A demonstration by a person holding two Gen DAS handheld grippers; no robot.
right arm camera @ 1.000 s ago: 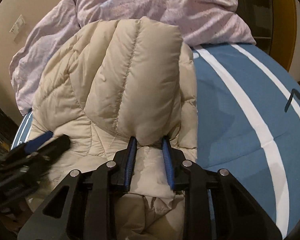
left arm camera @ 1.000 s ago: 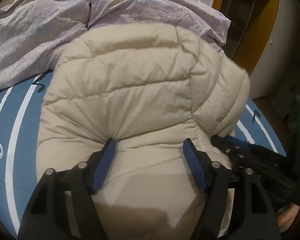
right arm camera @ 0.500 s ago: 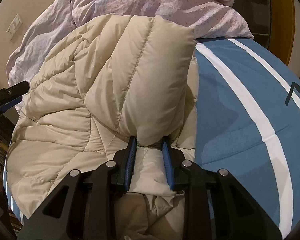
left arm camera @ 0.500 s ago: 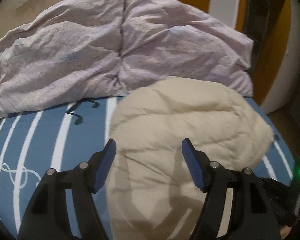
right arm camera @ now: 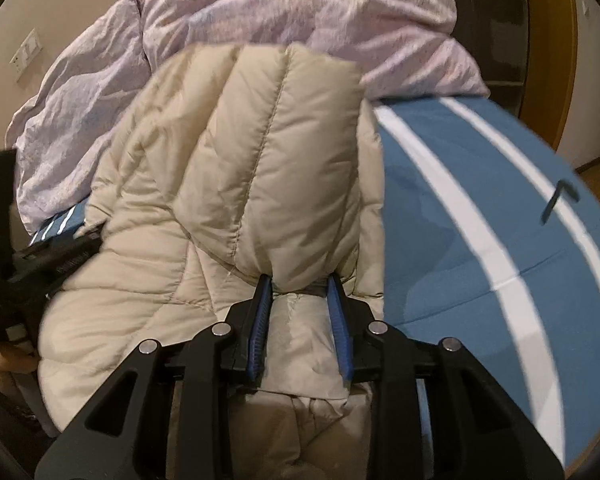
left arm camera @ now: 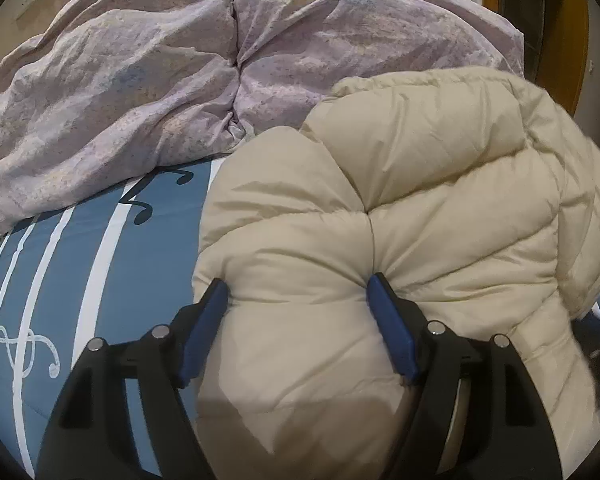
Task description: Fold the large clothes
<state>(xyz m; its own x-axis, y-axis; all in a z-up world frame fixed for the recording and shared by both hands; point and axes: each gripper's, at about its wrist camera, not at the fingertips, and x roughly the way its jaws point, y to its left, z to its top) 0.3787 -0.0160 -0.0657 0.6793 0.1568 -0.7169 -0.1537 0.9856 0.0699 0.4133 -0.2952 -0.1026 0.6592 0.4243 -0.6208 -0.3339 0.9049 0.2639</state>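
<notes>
A cream puffer jacket (left arm camera: 440, 200) lies bunched on the blue striped bed sheet (left arm camera: 80, 264). My left gripper (left arm camera: 298, 292) straddles a thick puffy fold at the jacket's near edge. Both blue pads dent the fold, and the jaws are opening. In the right wrist view my right gripper (right arm camera: 299, 296) pinches a narrow quilted flap of the jacket (right arm camera: 268, 168), which stands up from the jaws. Its jaws are opening too, and a thin dark gap shows at the right pad. The left gripper (right arm camera: 40, 264) is seen at the jacket's left side, with a hand (right arm camera: 4, 360) behind it.
Lilac crumpled bedding (left arm camera: 180, 72) is heaped at the head of the bed, just behind the jacket. Bare striped sheet (right arm camera: 480, 220) lies to the jacket's right. Wooden furniture (right arm camera: 548, 40) and a wall socket (right arm camera: 26, 56) lie beyond the bed.
The left view pulled back and up from the jacket, then came down on its near fold again. The left gripper came back beside the jacket in the right view. The right jaws widened slightly.
</notes>
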